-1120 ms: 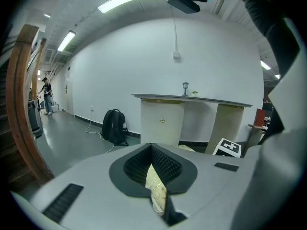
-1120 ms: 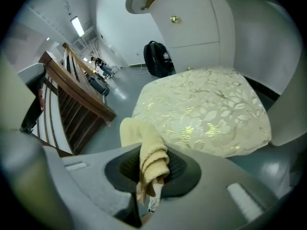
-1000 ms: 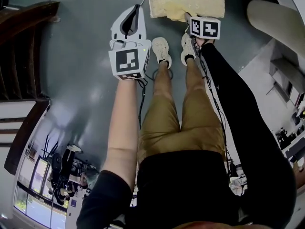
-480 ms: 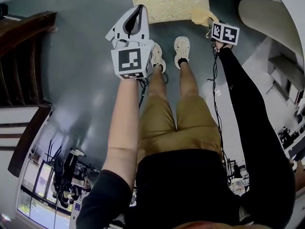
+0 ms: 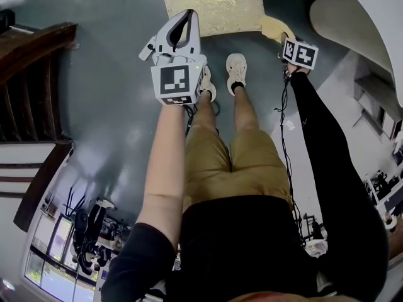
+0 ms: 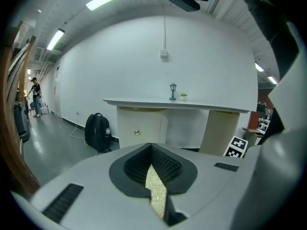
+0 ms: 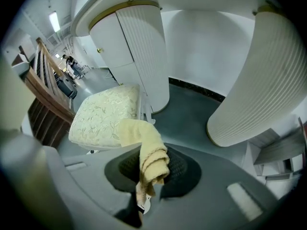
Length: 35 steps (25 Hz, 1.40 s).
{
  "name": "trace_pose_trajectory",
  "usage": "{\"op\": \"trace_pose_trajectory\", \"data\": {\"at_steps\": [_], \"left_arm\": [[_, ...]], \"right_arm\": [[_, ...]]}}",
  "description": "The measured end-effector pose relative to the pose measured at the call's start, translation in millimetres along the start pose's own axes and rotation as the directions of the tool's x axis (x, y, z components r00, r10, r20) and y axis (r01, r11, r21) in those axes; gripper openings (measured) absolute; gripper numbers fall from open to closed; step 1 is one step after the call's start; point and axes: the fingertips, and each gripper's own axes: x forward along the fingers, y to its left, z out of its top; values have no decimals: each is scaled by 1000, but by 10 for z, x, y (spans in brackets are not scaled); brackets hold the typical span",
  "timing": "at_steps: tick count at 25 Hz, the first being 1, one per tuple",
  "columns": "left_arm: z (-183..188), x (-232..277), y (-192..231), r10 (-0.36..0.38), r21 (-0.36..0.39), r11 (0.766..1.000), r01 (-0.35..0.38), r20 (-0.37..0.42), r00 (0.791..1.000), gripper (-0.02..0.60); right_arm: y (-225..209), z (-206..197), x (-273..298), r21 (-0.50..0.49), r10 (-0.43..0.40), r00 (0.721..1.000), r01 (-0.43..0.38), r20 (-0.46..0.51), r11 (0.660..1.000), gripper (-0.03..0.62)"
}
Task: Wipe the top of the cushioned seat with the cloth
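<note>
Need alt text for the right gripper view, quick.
The right tool is shut on a yellow cloth, bunched between its jaws. Beyond it stands the cushioned seat, pale with a leaf pattern, on grey floor.

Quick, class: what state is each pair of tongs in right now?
Left tongs: closed, nothing between them.
Right tongs: closed on the yellow cloth.

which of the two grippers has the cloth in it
The right gripper: its jaws are shut on the yellow cloth. The left gripper has its jaws together with nothing between them.
</note>
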Motion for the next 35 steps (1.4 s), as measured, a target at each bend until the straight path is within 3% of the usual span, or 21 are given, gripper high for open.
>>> {"op": "trace_pose_trajectory", "data": {"at_steps": [6, 10, 12, 15, 18, 22, 26, 30, 35], "left_arm": [[159, 26, -175, 4, 16, 1000, -5, 11, 1000, 8], [363, -62, -277, 16, 27, 999, -16, 22, 1000, 8], [496, -169, -360, 21, 25, 999, -22, 26, 999, 8], [763, -308, -455, 21, 25, 999, -22, 41, 999, 8], [1059, -347, -469, 23, 45, 999, -26, 68, 997, 8], [1523, -571, -561, 53, 48, 997, -60, 127, 990, 8], [2011, -730, -619, 71, 67, 994, -86, 202, 977, 8], [2437, -901, -521, 76, 48, 995, -93, 275, 959, 8], [2869, -1127, -414, 79, 79, 991, -112, 336, 939, 8]], "right_arm": [[34, 42, -183, 15, 56, 998, -56, 41, 998, 56], [242, 217, -494, -154, 182, 966, -154, 184, 976, 57], [348, 270, -769, -240, 232, 951, -182, 204, 954, 57], [499, 503, -1229, -285, 281, 925, -205, 257, 936, 57], [685, 914, -1604, -288, 317, 883, -222, 347, 932, 57], [934, 1348, -2259, -367, 348, 825, -187, 445, 911, 57], [1188, 1758, -2902, -420, 410, 729, -184, 548, 889, 57], [1363, 2090, -3366, -447, 405, 666, -118, 627, 887, 57], [1456, 2442, -3918, -448, 403, 574, -69, 713, 891, 57]]}}
